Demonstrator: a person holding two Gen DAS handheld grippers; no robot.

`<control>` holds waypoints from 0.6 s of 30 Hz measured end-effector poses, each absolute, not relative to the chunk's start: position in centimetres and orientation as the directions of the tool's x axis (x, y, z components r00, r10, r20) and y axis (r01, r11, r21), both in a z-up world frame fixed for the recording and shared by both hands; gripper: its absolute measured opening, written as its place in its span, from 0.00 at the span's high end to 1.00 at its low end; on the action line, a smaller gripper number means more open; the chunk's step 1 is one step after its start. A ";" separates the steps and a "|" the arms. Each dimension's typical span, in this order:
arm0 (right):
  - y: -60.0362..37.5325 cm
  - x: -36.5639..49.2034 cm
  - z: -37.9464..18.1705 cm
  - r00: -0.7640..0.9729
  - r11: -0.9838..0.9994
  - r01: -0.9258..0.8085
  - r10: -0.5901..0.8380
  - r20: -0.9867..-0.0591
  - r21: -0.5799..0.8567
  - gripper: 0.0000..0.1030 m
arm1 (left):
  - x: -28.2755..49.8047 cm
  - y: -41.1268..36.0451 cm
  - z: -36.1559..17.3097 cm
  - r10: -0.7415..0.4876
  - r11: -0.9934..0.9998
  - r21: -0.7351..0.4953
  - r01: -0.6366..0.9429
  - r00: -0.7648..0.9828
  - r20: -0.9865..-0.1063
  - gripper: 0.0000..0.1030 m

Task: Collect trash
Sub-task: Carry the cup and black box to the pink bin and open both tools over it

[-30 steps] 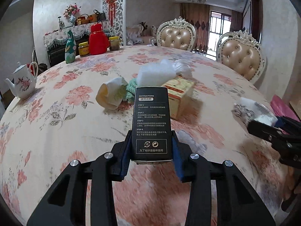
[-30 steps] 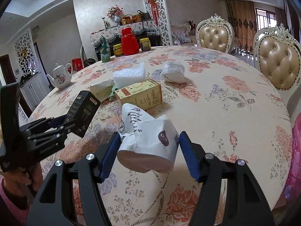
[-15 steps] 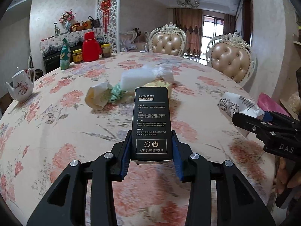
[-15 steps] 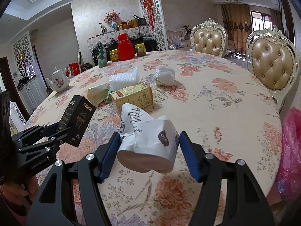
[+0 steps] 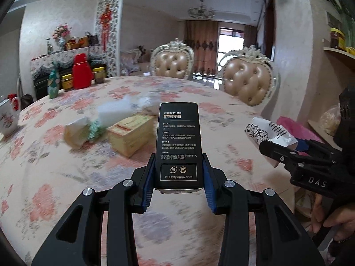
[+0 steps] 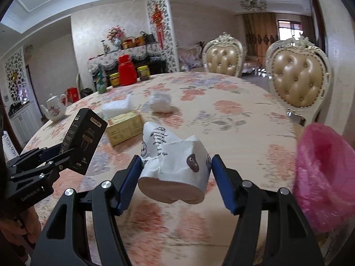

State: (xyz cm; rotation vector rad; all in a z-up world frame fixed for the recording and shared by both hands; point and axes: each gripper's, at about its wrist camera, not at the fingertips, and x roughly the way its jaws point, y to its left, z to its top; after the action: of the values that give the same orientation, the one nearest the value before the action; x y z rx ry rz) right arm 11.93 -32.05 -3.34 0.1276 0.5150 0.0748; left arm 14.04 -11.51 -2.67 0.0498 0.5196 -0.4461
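My left gripper [image 5: 178, 185] is shut on a black carton [image 5: 178, 146] with printed instructions, held above the floral table [image 5: 66, 173]; it also shows in the right wrist view [image 6: 83, 140]. My right gripper [image 6: 176, 178] is shut on a crumpled white paper cup [image 6: 175, 161], seen at the right of the left wrist view [image 5: 268, 133]. A pink plastic bag [image 6: 321, 170] hangs open just right of the cup, beyond the table edge. On the table lie a yellow box [image 6: 124, 128], white foam [image 6: 116, 107], a white wad [image 6: 160, 102] and a cream wrapper [image 5: 76, 132].
A teapot [image 6: 54, 108] stands at the table's left edge. A red thermos [image 6: 126, 69], jars and a green bottle [image 6: 101, 84] stand at the far side. Two padded chairs [image 6: 297, 82] stand behind the table, and a shelf [image 5: 339, 55] is on the right wall.
Both grippers have drawn back toward the table's near right edge with their loads. The pink bag has come much closer beside the right gripper.
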 end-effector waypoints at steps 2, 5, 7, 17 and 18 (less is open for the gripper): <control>-33.5 11.5 -3.4 0.873 0.990 -0.011 0.078 -0.481 0.142 0.39 | 14.2 -12.9 -2.6 -0.421 0.891 -0.065 0.450 0.763 -0.490 0.63; -35.6 10.7 -3.3 0.883 0.991 0.033 0.034 -0.469 0.133 0.39 | 14.6 -15.4 -2.6 -0.459 0.867 -0.064 0.494 0.741 -0.491 0.63; -37.0 10.3 -3.3 0.886 0.989 0.063 0.006 -0.463 0.132 0.39 | 14.7 -17.1 -2.6 -0.482 0.851 -0.063 0.522 0.726 -0.491 0.63; -45.9 7.0 -3.3 0.888 0.961 0.244 -0.167 -0.429 0.131 0.38 | 15.2 -26.9 -2.2 -0.626 0.729 -0.069 0.681 0.623 -0.469 0.63; -46.7 6.7 -3.4 0.885 0.957 0.261 -0.183 -0.428 0.131 0.38 | 15.3 -27.8 -2.2 -0.638 0.718 -0.073 0.693 0.611 -0.469 0.63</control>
State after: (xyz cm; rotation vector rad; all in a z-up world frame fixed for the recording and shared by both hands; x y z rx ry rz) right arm 6.67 -46.69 -3.35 0.1873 0.4252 -0.2319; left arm 15.33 -27.77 -2.17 0.1193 0.4926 -0.7695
